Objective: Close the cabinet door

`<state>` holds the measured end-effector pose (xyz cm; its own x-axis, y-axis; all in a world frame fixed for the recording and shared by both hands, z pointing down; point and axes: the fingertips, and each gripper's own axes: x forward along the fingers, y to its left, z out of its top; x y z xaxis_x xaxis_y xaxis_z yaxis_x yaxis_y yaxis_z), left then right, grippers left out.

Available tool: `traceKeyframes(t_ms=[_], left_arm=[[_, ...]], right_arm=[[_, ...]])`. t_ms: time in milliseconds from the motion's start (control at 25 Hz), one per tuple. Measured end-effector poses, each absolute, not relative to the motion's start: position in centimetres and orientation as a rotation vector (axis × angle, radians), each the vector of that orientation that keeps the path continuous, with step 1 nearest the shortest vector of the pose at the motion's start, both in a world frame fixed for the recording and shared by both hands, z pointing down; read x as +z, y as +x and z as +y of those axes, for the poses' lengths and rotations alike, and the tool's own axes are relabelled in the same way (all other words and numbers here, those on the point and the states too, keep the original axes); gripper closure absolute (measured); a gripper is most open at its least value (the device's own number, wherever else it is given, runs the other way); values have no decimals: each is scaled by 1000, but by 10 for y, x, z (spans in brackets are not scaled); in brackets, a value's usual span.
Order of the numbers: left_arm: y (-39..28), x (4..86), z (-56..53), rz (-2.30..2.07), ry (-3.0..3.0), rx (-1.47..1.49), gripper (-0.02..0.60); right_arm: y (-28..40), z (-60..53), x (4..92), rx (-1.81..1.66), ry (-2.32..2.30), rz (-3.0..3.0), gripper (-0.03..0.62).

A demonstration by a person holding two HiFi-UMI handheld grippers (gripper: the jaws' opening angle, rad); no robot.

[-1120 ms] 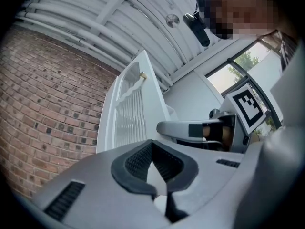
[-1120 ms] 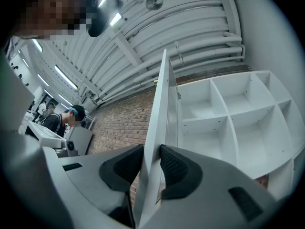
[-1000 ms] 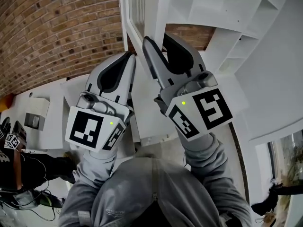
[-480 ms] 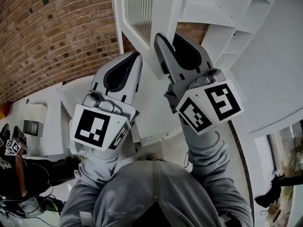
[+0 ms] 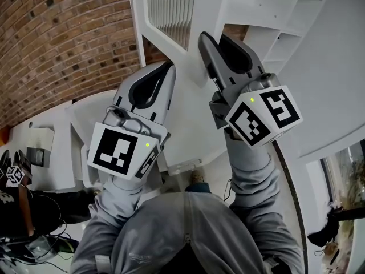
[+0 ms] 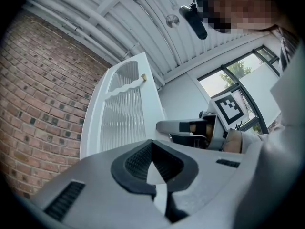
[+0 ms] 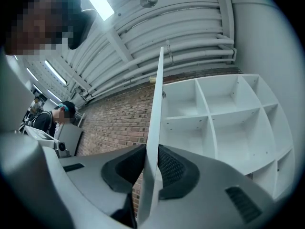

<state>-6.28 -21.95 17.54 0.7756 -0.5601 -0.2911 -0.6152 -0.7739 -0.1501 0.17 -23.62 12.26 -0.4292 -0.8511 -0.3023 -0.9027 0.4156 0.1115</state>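
Observation:
The white cabinet door (image 5: 197, 59), with its ribbed panel (image 5: 168, 10), stands open in front of the white shelf cabinet (image 5: 274, 10). My right gripper (image 5: 204, 37) straddles the door's free edge (image 7: 156, 128). Its jaws are closing, and both pads touch the edge where the right gripper (image 7: 151, 151) meets it. My left gripper (image 5: 169, 66) is shut with nothing in it, its tip just left of the door's ribbed face (image 6: 124, 113). A small knob (image 6: 143, 78) sits high on that face. Beyond the left gripper (image 6: 152, 144), the right gripper (image 6: 190, 128) shows at the door's edge.
A brick wall (image 5: 63, 33) runs behind and to the left of the door. The cabinet's open compartments (image 7: 214, 123) lie to the right of the door's edge. Low white furniture (image 5: 57, 136) and a person (image 5: 17, 193) are at the far left.
Both grippers have moved up and right in the head view, closer to the door. The right gripper's jaws have narrowed around the door's edge, and the door has shifted with them.

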Motion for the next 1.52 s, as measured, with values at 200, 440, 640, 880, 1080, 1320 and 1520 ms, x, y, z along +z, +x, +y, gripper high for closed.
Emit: traceKeyframes(t_ms=[200,440,640,880,1080,1320,1520], left_arm=[[-55,176,-229,916,-2725,344,578],[-23,170,-240,910,-2709,346,578],[4,164,-249,920,-2698,351,578],[32,167,-272,950,-2698,335,578],[49,168,-290,990,-2689,320,578],[65,167,-310,1044,-2674,286,578],[86,179,-321,1065,-2659,254,578]], right_arm=[[13,-240,124,383,-1518,2487,502],[33,-248,122,366,-1432,2536,502],[57,-257,119,338,-1370,2562,503],[85,-280,120,299,-1304,2583,503],[101,-296,119,279,-1234,2613,502],[116,-316,116,249,-1135,2643,502],[137,-330,127,238,-1085,2646,497]])
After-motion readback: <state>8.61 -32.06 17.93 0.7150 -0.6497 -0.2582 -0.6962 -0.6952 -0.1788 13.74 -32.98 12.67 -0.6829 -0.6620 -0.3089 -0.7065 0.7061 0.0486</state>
